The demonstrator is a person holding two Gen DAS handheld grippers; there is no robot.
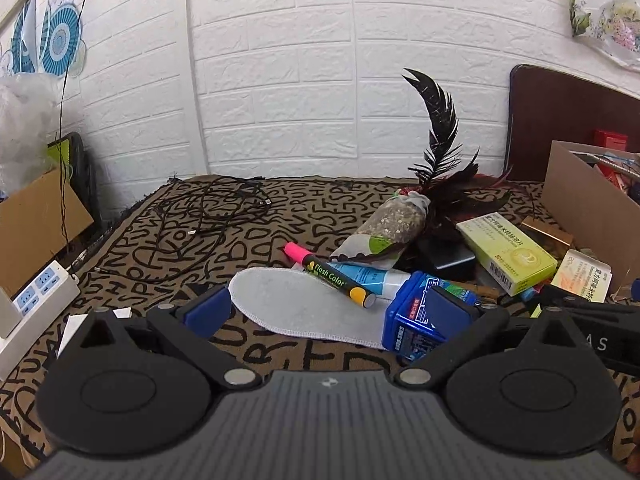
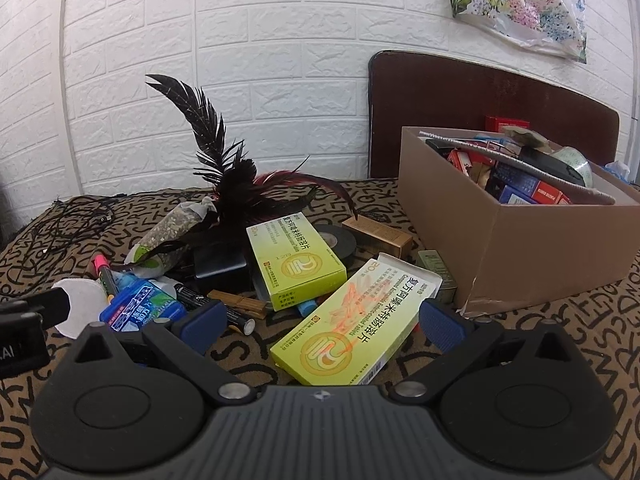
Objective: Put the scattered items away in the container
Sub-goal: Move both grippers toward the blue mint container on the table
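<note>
A pile of items lies on the patterned cloth. In the left wrist view my left gripper (image 1: 326, 308) is open over a white insole (image 1: 296, 306) with a Flash Color marker (image 1: 332, 276) on it; its right finger touches a blue box (image 1: 416, 326). In the right wrist view my right gripper (image 2: 322, 320) is open, its fingers on either side of a yellow-green medicine box (image 2: 352, 328). A second medicine box (image 2: 296, 260), a feather toy (image 2: 232, 184), black tape (image 2: 338, 242) and a battery (image 2: 236, 316) lie behind. The cardboard box (image 2: 540, 248), holding several items, stands at the right.
A tangle of black cable (image 1: 216, 216) lies at the back left of the cloth. A white power strip (image 1: 36, 300) and cardboard (image 1: 32, 224) sit off the left edge. A dark headboard (image 2: 480, 100) and white brick wall stand behind the box.
</note>
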